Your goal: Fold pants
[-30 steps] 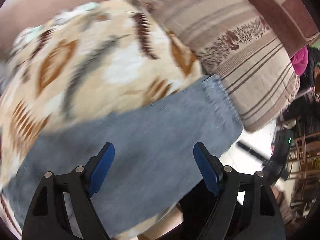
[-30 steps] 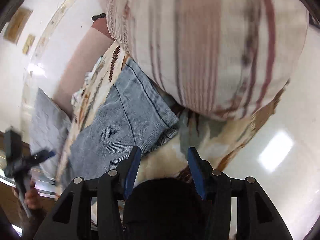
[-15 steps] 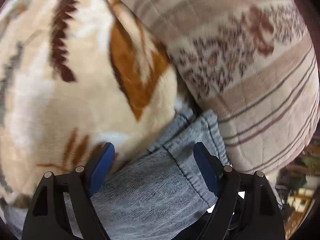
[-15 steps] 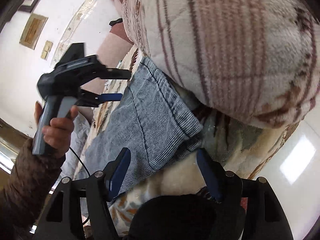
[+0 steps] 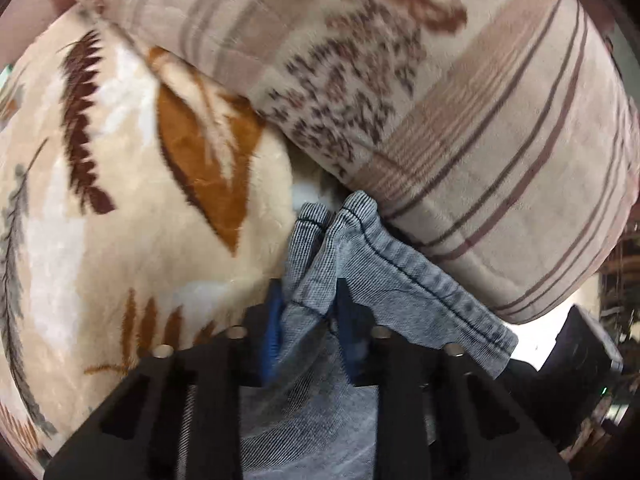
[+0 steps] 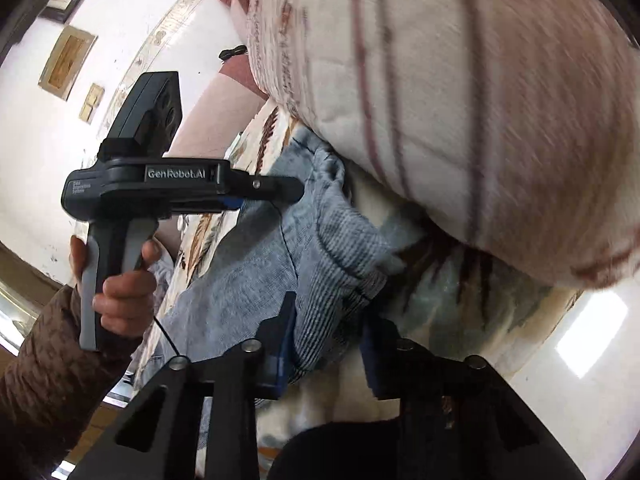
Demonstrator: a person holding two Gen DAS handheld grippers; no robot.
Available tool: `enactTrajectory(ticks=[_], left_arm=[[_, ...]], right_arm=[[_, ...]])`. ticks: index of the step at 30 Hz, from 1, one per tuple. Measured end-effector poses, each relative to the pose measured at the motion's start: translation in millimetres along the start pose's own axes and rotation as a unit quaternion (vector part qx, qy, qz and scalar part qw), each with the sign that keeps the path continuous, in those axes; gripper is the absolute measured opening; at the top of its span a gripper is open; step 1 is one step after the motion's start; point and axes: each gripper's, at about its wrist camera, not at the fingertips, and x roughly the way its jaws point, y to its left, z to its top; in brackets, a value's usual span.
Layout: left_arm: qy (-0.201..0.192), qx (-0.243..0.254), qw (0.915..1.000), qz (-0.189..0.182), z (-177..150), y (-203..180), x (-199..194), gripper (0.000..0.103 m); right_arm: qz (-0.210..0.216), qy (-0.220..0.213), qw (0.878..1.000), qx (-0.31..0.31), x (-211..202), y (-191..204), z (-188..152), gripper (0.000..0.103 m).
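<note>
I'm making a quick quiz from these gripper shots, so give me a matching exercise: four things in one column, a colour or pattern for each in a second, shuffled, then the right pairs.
Things:
1. pants
2. blanket
3. pillow
4. sleeve

Looks:
A. cream with rust and brown leaves
B. plain brown
C. faded blue denim
D. beige with thin dark stripes

Pairs: 1-C, 2-A, 3-D, 4-B
</note>
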Motion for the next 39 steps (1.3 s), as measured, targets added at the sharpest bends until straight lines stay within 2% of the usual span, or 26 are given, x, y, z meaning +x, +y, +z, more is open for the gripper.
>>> enactTrajectory(ticks=[1,5,9,11,14,18,19,20,22,24,26,29,30,31,33,34,35,37,39], left_arm=[[-0.015,-0.002,0.9999,0.0,-7.0,-0.7,-11.4,0.017],[-0.062,-0.003,0.9981,0.0,-24.7,0.0,-54.6,0.016],[-0.093,-0.031,0.9952,0.003,-56.1,18.7,-102.1,0.017],[-0.098,-0.05,0.9939,0.017,-65.1,27.3,-112.0,0.017],[-0.094,-0.095,0.9903,0.037,-81.9,53.3,-120.7,0.017],[-0.071,-0.167,0.9823,0.047,-115.5,95.0,-112.9,0.02],[-0.064,-0.185,0.979,0.055,-128.4,105.9,-110.9,0.022],[-0.058,-0.207,0.9744,0.067,-139.1,121.0,-107.0,0.022],[-0.05,-0.251,0.9633,0.083,-169.5,144.7,-107.9,0.022],[-0.043,-0.3,0.9505,0.067,-201.2,169.5,-111.4,0.022],[-0.047,-0.339,0.938,0.057,-228.4,184.6,-118.7,0.022],[-0.062,-0.379,0.9224,0.045,-267.0,200.9,-129.7,0.032],[-0.068,-0.385,0.9196,0.039,-275.2,201.7,-132.5,0.036],[-0.079,-0.39,0.917,0.025,-284.9,200.8,-135.3,0.041],[-0.103,-0.391,0.9145,-0.001,-295.4,193.0,-141.1,0.049],[-0.116,-0.39,0.9133,-0.013,-294.5,188.0,-141.0,0.056],[-0.127,-0.389,0.9122,-0.022,-294.4,183.7,-141.8,0.059],[-0.146,-0.384,0.9111,-0.039,-291.0,174.8,-137.6,0.068],[-0.149,-0.375,0.9137,-0.047,-282.7,167.0,-128.9,0.069]], right_arm=[[0.0,-0.003,1.0,-0.008,-2.0,3.8,1.6,0.019],[-0.007,-0.029,0.997,-0.077,-22.4,38.0,6.0,0.019],[-0.019,-0.042,0.986,-0.159,-30.4,85.7,4.2,0.019],[-0.023,-0.044,0.98,-0.195,-28.2,107.5,0.5,0.019],[-0.027,-0.039,0.96,-0.277,-23.4,152.7,-22.4,0.016],[-0.008,0.002,0.94,-0.342,-1.3,197.0,-47.9,0.015],[-0.003,0.019,0.934,-0.356,4.6,205.1,-58.0,0.015],[0.002,0.038,0.929,-0.369,12.4,214.0,-68.9,0.021],[0.009,0.095,0.914,-0.395,35.5,230.9,-96.4,0.023],[0.012,0.133,0.9,-0.415,45.1,235.7,-122.2,0.036],[0.025,0.171,0.877,-0.449,51.7,248.9,-149.5,0.037],[0.049,0.175,0.853,-0.489,37.2,261.3,-166.3,0.039],[0.057,0.163,0.852,-0.494,29.3,263.2,-162.7,0.039],[0.063,0.147,0.858,-0.487,20.5,262.9,-152.4,0.042],[0.063,0.121,0.888,-0.44,9.8,253.1,-116.9,0.058],[0.056,0.113,0.907,-0.402,10.7,244.3,-92.0,0.063],[0.045,0.111,0.931,-0.344,19.4,228.5,-56.5,0.064],[0.034,0.123,0.95,-0.284,36.7,210.5,-21.3,0.064],[0.009,0.146,0.957,-0.251,64.8,194.9,4.5,0.064]])
